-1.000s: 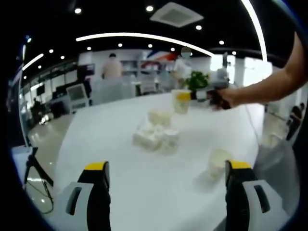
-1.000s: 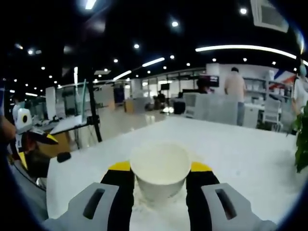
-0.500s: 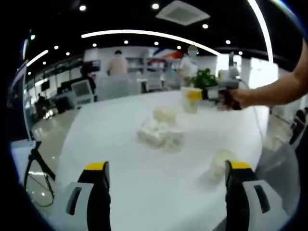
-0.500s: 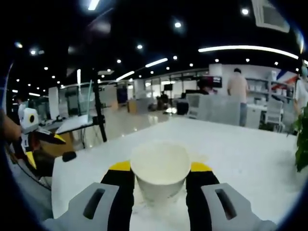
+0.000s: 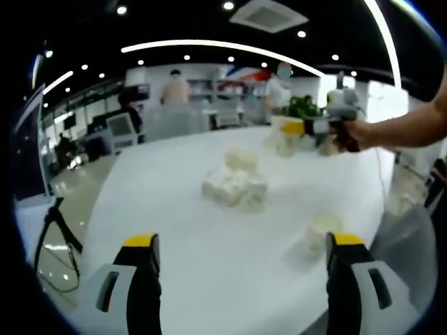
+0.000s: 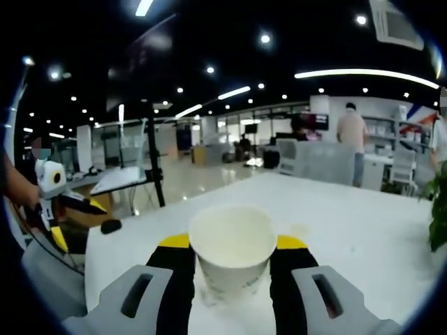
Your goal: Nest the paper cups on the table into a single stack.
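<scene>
The right gripper [image 6: 232,269] has its jaws clamped on an upright cup [image 6: 232,251], mouth up, held above the white surface [image 6: 363,230]. To nest it cleanly, it should stay level and come down straight over another cup's mouth. In the left gripper view that arm reaches far out, beyond the cluster [image 5: 236,183]. The left gripper [image 5: 237,279] hangs wide open, a lone cup [image 5: 319,232] just beside its right jaw.
</scene>
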The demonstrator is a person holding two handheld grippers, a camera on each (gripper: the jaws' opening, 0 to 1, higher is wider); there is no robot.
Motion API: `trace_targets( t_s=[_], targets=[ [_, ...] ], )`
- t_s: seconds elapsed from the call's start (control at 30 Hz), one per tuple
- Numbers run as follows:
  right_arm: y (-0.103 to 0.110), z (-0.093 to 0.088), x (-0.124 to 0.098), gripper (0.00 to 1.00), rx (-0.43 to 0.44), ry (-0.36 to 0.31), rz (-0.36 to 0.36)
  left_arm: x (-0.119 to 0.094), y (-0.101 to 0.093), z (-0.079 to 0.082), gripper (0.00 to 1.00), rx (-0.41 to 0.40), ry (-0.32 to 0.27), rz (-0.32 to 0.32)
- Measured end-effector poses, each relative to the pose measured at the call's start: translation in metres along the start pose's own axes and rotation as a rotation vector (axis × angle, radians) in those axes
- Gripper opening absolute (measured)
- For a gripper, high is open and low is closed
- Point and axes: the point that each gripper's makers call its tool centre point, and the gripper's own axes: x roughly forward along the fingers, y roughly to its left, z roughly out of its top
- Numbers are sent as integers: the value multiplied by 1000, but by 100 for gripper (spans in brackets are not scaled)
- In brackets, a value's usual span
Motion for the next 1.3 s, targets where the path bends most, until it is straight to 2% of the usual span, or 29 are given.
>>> trace_targets(
  t_s=[0.17,1.0,1.3],
  targets=[
    [12,3,-5,39,-6,-9,15,-2,-4,-4,99,-5,4,2],
    [63,20,-35,38,3,-59,78,-12,-12,0,98,24,-2,-13],
    [80,28,-46,38,-18,-71,116,-13,-8,8,98,21,-37,11]
  ],
)
